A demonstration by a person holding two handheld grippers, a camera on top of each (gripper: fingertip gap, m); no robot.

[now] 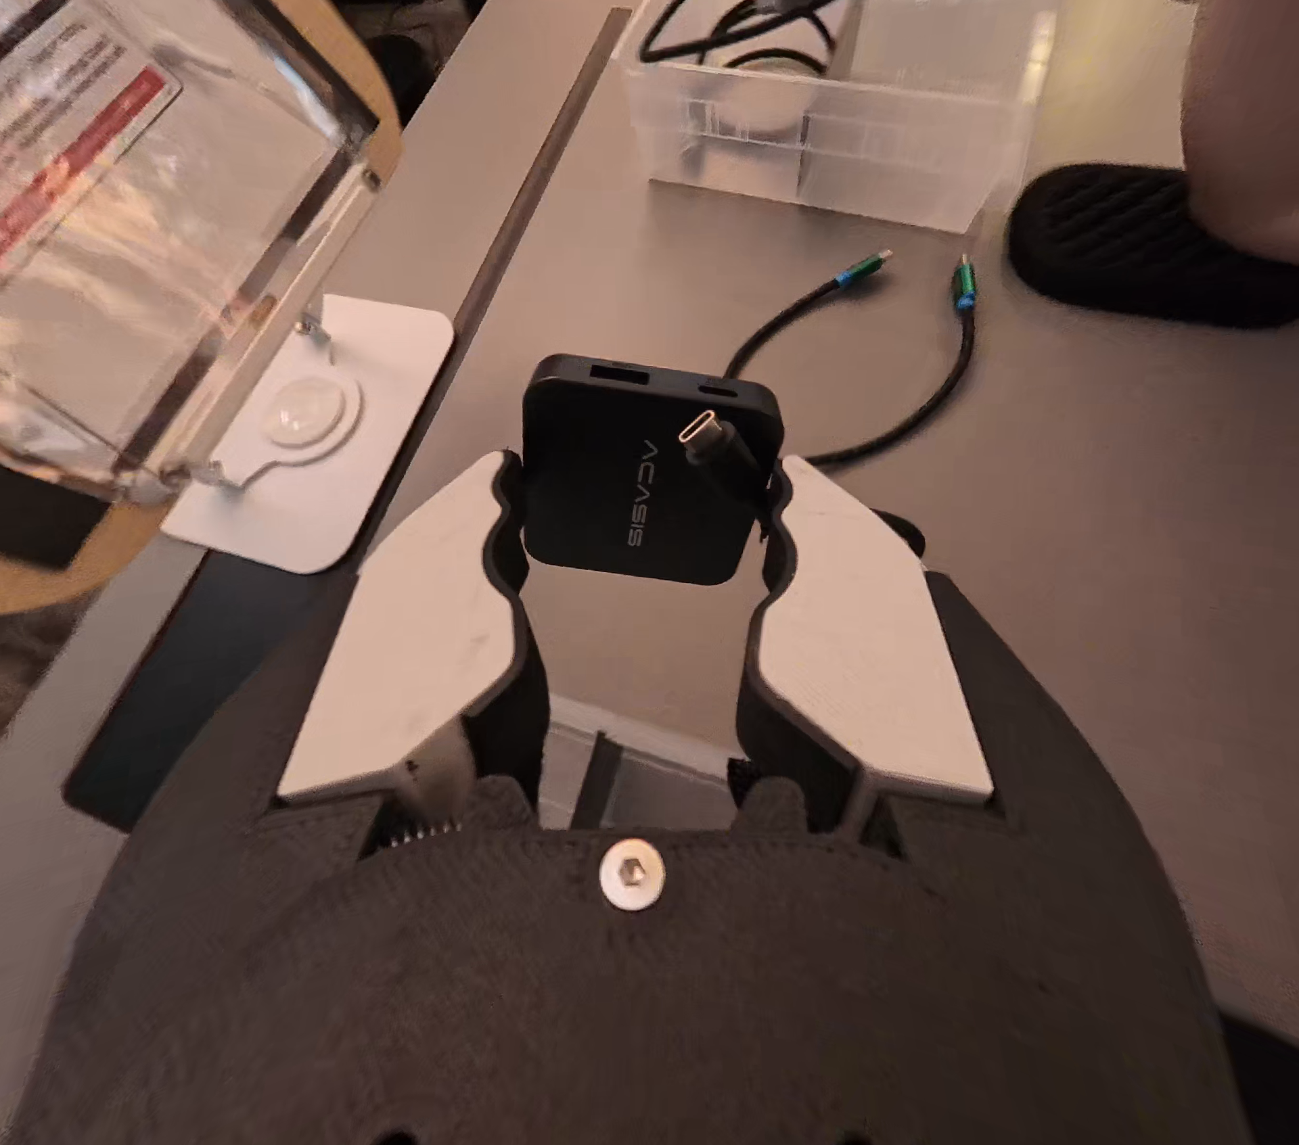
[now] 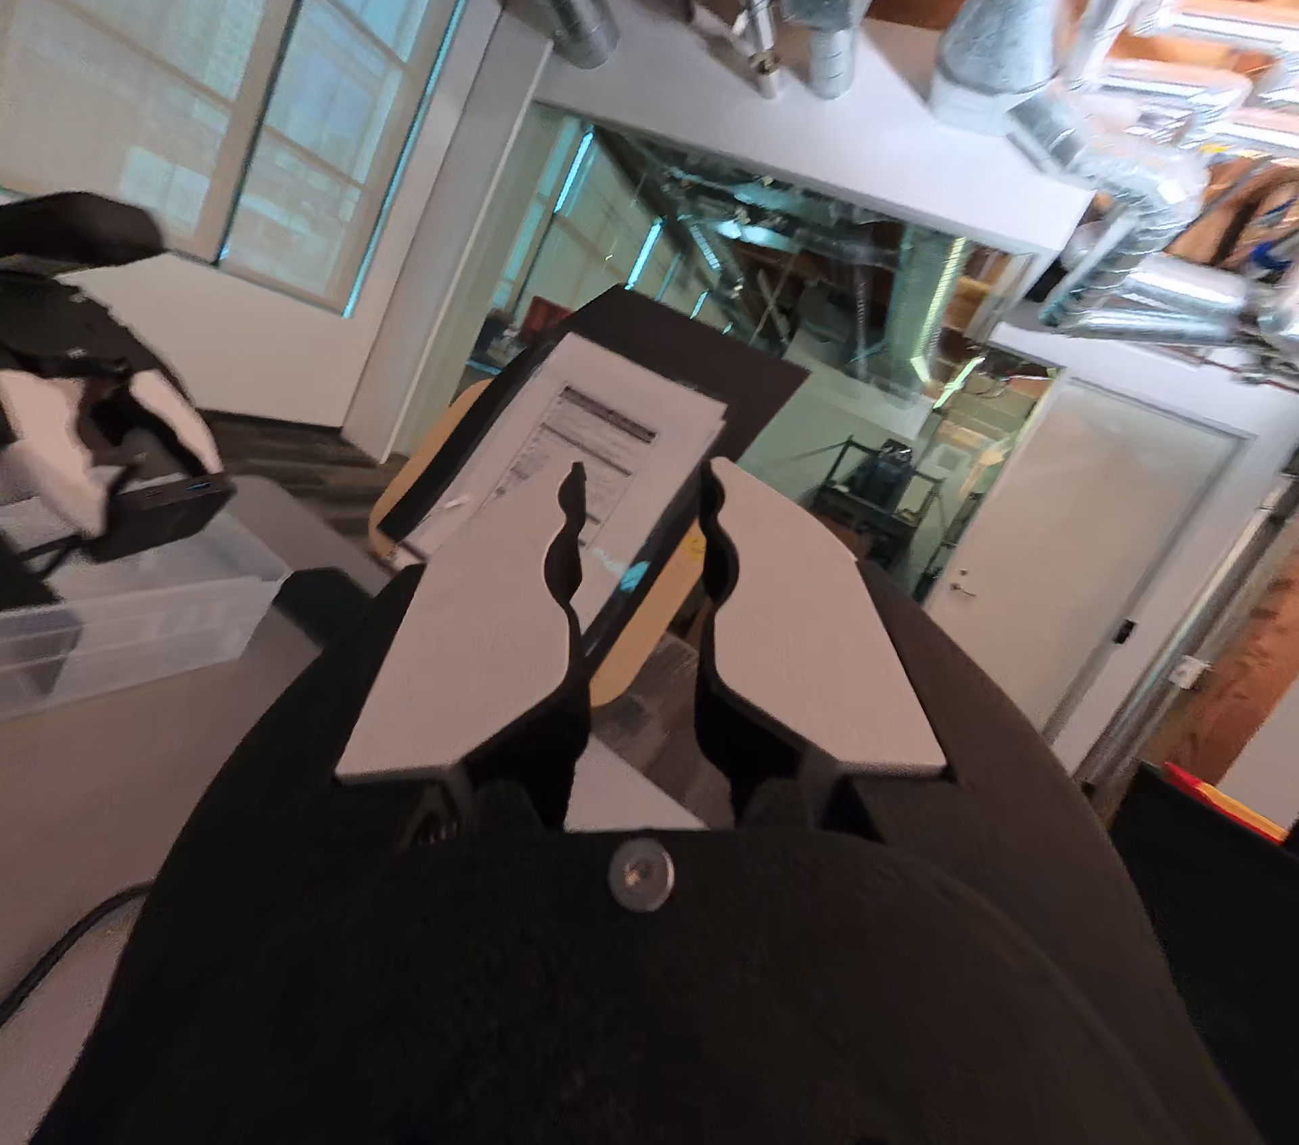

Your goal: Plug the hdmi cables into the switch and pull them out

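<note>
Left gripper (image 1: 643, 472) fingers clamp the black switch (image 1: 632, 479), raised above the grey surface (image 1: 914, 549) — cable (image 1: 942, 387) lies beyond, unplugged. Right gripper (image 2: 643, 479) fingers parted, empty — aimed upward.

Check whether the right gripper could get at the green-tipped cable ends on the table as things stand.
Probably not directly: the right gripper is open and empty but aimed up at the room. The green-tipped cable ends lie uncovered on the table.
</note>
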